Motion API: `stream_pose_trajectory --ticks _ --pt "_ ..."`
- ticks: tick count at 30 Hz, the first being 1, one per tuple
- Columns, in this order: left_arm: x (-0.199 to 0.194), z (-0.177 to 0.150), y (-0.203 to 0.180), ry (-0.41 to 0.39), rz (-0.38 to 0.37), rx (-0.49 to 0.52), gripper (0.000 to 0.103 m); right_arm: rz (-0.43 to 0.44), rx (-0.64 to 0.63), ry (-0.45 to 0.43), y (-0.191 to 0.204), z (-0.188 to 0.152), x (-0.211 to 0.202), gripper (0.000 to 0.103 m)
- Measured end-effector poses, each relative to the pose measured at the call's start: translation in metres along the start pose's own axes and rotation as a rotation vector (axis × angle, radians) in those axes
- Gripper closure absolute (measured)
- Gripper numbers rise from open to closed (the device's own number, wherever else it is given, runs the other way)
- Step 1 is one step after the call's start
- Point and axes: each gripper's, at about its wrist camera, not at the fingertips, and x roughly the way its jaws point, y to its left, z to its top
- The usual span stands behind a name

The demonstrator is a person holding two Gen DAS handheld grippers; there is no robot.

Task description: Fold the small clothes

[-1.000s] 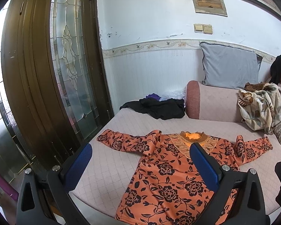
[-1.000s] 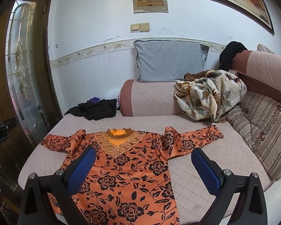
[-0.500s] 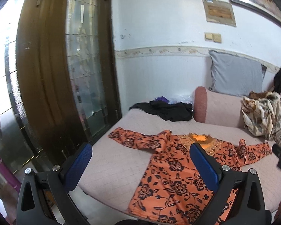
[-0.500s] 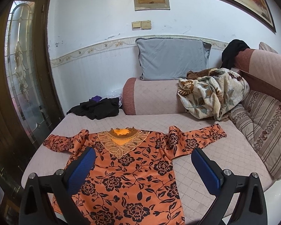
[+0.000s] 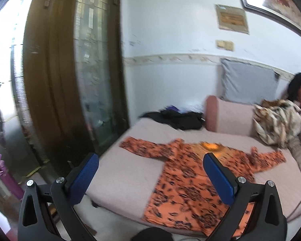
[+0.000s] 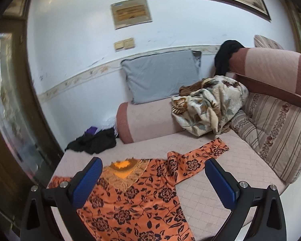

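An orange top with a black flower print [image 5: 188,182] lies flat, front up, on the pink quilted sofa seat [image 5: 130,172], both sleeves spread out. It also shows in the right wrist view [image 6: 142,198], with its gold lace neckline [image 6: 124,170] facing the wall. My left gripper [image 5: 150,172] is open and empty, held above the seat's front left edge. My right gripper [image 6: 153,177] is open and empty, held above the top's body; its right sleeve [image 6: 202,160] lies just ahead.
A black garment pile [image 6: 94,142] lies at the seat's back left. A floral blanket [image 6: 208,108] is heaped at the back right beside a striped cushion [image 6: 275,136]. A grey pillow [image 6: 160,76] leans on the wall. A wood and glass door [image 5: 74,84] stands left.
The left gripper has swung left and back, showing more of the door and floor. The right gripper has moved closer and turned right. The top has not moved.
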Motion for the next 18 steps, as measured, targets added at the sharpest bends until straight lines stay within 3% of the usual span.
stream_pose_trajectory --ticks 5,9,14,18 --pt "0.054 -0.006 -0.038 0.107 -0.125 0.039 0.000 -0.034 0.021 -0.029 -0.024 0.002 0.011 0.000" --pt "0.133 -0.016 -0.070 0.238 -0.166 0.040 0.000 -0.072 0.008 0.055 -0.040 -0.018 0.070 0.000" --pt "0.239 -0.037 -0.098 0.403 -0.164 -0.023 0.000 -0.122 0.067 0.217 -0.059 -0.054 0.166 0.000" --pt "0.312 -0.060 -0.126 0.492 -0.083 0.001 0.000 -0.146 0.109 0.304 -0.071 -0.082 0.235 0.000"
